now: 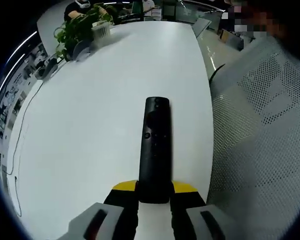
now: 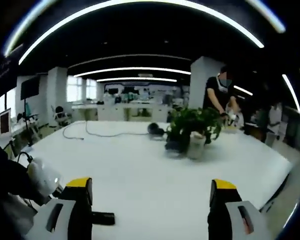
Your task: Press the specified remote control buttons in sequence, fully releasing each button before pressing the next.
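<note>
The left gripper [image 1: 154, 192] is clamping the near end of the black remote [image 1: 155, 150], which is pointing toward 12 o'clock over the white table [image 1: 90, 125], while the right gripper [image 2: 152, 197] is hovering wide open.

Potted plant [image 2: 192, 127] on white table [image 2: 140, 175]; cable [image 2: 97, 133] behind; mesh chair [image 1: 262, 150] beside table

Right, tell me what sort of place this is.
Most likely an open-plan office: a long white table with a potted plant, curved ceiling light strips, and a mesh office chair beside the table.
</note>
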